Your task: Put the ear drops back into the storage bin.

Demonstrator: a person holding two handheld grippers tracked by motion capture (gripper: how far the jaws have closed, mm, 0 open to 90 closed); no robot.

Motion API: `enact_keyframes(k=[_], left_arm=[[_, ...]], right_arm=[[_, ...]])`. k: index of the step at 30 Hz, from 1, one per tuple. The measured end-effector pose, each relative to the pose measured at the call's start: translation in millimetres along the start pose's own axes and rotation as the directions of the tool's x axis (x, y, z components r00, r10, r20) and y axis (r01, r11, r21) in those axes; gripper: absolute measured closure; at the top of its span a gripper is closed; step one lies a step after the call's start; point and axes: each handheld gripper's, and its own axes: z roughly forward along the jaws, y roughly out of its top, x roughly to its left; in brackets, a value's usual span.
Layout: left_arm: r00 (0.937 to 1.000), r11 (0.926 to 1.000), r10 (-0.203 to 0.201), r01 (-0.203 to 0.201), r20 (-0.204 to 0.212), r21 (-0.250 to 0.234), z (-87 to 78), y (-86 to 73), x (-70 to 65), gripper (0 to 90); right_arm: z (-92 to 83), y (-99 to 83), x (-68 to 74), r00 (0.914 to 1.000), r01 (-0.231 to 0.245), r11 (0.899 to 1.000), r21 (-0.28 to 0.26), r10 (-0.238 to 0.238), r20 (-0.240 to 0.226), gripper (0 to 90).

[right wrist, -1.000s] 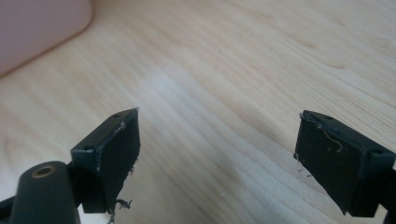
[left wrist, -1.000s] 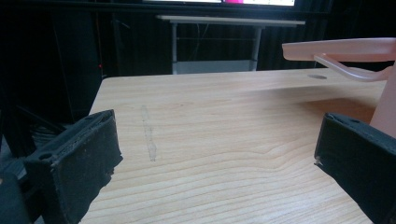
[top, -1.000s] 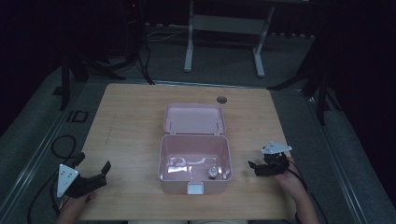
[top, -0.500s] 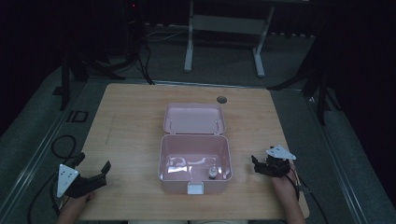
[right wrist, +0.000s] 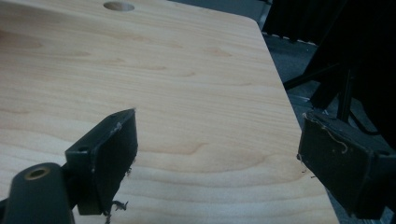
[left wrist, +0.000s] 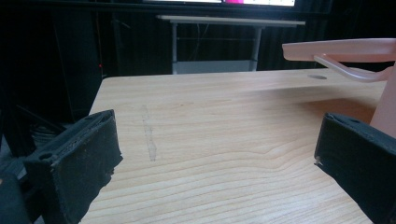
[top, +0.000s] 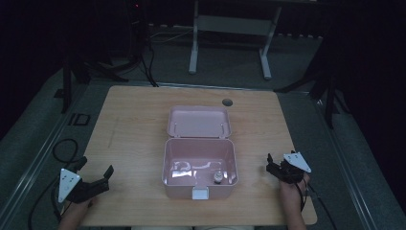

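Pink plastic lidded box sits open on the wooden bench – both grippers' jaws spread, empty, well apart from it – lid left to close, I'd guess.

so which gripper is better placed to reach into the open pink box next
Probably the right gripper: it sits open beside the pink box, nearer the small round item lying inside near the right front corner. The left gripper, also open, is farther off at the table's front left.
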Motion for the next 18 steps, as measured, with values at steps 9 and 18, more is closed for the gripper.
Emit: enact_keyframes(k=[9,18], left_arm=[[1.0,1.0,0.001,-0.001,0.002,-0.001,-0.2,-0.1,0.1,0.4],[1.0,1.0,0.003,-0.003,0.0,-0.002,-0.3,-0.1,0.0,0.4]], right_arm=[[-4.3,-1.2,1.6,0.9998,-0.008,0.998,-0.059,0.009,0.018,10.8],[-6.3,-1.5,-3.4,0.9994,-0.035,0.996,-0.078,0.035,0.001,10.8]])
